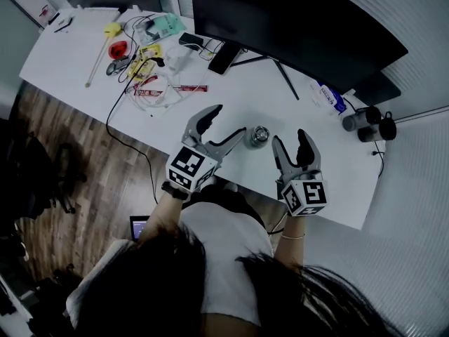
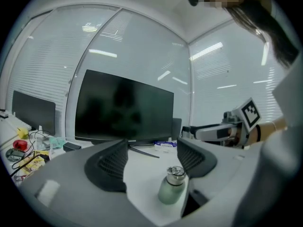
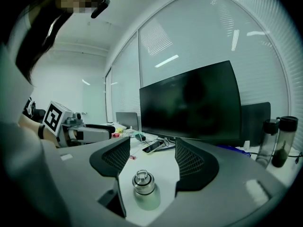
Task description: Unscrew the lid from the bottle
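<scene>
A small pale green bottle (image 1: 259, 136) with a silver screw lid and a ring on top stands upright on the white table (image 1: 231, 104), near its front edge. My left gripper (image 1: 227, 122) is open at the bottle's left, its jaws wide apart. The bottle (image 2: 171, 186) stands just ahead of the right jaw in the left gripper view. My right gripper (image 1: 293, 148) is open on the bottle's right. In the right gripper view the bottle (image 3: 144, 190) stands between and just ahead of the jaws, its lid (image 3: 142, 181) on. Neither gripper touches the bottle.
A large dark monitor (image 1: 295, 27) on a stand fills the table's far side. A clutter of cables, packets and a phone (image 1: 223, 60) lies at the left (image 1: 151, 55). Two dark tumblers (image 1: 370, 123) stand at the far right. A wood floor (image 1: 77, 160) lies left.
</scene>
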The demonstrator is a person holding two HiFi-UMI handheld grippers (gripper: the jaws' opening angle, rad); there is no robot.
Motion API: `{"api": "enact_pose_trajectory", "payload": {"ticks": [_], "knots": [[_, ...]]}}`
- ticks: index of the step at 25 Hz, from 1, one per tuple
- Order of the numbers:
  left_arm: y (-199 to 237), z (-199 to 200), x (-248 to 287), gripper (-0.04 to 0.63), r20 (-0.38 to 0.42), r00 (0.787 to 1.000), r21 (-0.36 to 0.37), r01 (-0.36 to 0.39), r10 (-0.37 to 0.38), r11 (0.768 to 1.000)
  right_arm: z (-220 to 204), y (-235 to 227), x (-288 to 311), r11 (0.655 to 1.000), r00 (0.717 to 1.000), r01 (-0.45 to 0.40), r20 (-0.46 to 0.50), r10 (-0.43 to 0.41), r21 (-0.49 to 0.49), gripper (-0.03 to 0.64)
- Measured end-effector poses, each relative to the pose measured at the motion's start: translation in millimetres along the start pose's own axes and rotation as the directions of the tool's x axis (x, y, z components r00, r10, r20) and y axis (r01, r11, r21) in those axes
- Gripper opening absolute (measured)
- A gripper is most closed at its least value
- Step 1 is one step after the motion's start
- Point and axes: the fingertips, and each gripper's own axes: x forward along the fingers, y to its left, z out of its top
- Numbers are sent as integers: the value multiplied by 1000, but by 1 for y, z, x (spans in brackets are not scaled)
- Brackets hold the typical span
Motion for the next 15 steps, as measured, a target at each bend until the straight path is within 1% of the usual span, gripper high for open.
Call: {"api": "enact_pose_trajectory", "payload": {"ticks": [3,9,15], "knots": [[-5,-7,2,351,-14,999,1,29,-29,1000,-7,2,1,1000,1000,-4,-13,4,9,270],[-15,-27,7,356,-44,995,-1,88,-88,996,-19,11,8,999,998,-39,-41,39,15,270],[-31,-61,21,368,-91,981,-1,174,-173,985,-41,15,22,996,992,-88,-84,89,21,270]]}}
